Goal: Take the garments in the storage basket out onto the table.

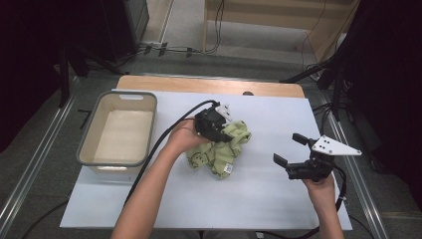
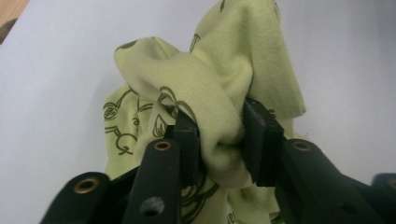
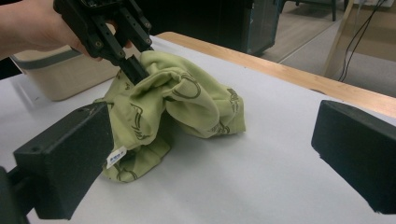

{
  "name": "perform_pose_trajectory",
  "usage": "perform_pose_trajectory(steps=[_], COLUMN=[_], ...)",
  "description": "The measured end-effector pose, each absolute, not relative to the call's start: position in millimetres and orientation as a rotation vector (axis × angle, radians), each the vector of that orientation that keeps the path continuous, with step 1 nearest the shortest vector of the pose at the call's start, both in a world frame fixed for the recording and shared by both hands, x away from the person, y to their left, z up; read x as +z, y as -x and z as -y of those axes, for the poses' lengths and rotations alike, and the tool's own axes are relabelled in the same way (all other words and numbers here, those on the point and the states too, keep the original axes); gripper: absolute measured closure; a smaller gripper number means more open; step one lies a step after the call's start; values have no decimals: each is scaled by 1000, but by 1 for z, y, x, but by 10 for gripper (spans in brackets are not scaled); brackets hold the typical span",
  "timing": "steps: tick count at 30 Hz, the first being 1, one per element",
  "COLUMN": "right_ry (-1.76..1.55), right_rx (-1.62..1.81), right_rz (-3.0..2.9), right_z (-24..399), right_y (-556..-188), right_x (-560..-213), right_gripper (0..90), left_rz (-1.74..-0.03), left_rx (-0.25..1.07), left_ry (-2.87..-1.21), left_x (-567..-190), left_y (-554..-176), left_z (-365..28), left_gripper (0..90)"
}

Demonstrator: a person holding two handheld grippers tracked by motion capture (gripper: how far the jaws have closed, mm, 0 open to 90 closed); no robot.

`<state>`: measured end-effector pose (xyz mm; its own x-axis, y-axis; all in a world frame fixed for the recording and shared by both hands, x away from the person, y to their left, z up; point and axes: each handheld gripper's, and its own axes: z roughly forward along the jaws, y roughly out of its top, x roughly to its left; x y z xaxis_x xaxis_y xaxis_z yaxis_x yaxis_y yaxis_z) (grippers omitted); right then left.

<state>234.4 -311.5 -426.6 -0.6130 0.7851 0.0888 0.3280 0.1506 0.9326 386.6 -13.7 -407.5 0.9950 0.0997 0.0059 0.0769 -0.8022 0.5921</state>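
A crumpled light-green cloth (image 1: 222,152) with dark cartoon prints lies in the middle of the white table cover. My left gripper (image 1: 219,131) comes down on its upper left part. In the left gripper view a bunched fold of the cloth (image 2: 196,79) is pinched between the two black jaws of that gripper (image 2: 219,128). The right gripper view has the same gripper (image 3: 135,67) biting into the cloth (image 3: 187,102) from above. My right gripper (image 1: 288,148) hovers at the table's right side, apart from the cloth, jaws wide open with nothing between them (image 3: 212,158).
A beige bin with a grey rim (image 1: 84,142) stands at the table's left; it shows behind the cloth as a bin (image 3: 56,77) in the right gripper view. A wooden table edge (image 1: 209,84) runs along the back. Cables trail from both grippers.
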Motion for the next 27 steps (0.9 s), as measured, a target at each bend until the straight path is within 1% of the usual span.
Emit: perform_pose_trajectory(steps=[1, 2, 3, 4, 7, 8, 9, 11, 12, 13, 14, 15, 18, 22, 27], right_ry=[-1061, -1064, -1064, -1066, -1073, -1080, -1080, -1087, -1087, -1089, -1088, -1088, -1102, -1109, -1105], right_rx=[1461, 1463, 1463, 1462, 1459, 1461, 1461, 1464, 1464, 1466, 1470, 1470, 1477, 1475, 1475], right_rz=[-2014, -2015, -2015, -2016, -2018, -2016, -2016, -2016, -2016, -2014, -2014, -2014, -2014, -2015, -2015], right_z=[312, 312, 312, 312, 313, 314, 314, 315, 315, 315, 316, 316, 317, 317, 317], right_y=[-234, -235, -235, -235, -236, -236, -236, -237, -237, -237, -237, -237, -239, -239, -239], right_x=[-427, -427, -427, -428, -430, -431, -431, -432, -432, -432, -433, -433, -436, -437, -437], right_gripper=[0, 0, 0, 0, 0, 0, 0, 0, 0, 0, 0, 0, 0, 0, 0], left_rz=[-121, -131, -131, -143, -181, -210, -210, -287, -287, -312, -347, -347, -422, -462, -469], left_rx=[51, 73, 73, 84, 114, 146, 146, 146, 146, 133, 131, 131, 125, 131, 137], left_ry=[-2510, -2517, -2517, -2504, -2467, -2446, -2446, -2415, -2415, -2395, -2371, -2371, -2322, -2267, -2274], left_x=[-408, -408, -408, -408, -406, -405, -405, -403, -403, -403, -402, -402, -404, -405, -406], left_y=[-386, -386, -386, -385, -384, -384, -384, -385, -385, -385, -385, -385, -383, -383, -381], left_z=[14, 14, 14, 12, 7, 4, 4, -4, -4, -7, -12, -12, -23, -33, -38], left_gripper=[685, 628, 590, 590, 446, 344, 323, 252, 210, 210, 156, 132, 0, 0, 0])
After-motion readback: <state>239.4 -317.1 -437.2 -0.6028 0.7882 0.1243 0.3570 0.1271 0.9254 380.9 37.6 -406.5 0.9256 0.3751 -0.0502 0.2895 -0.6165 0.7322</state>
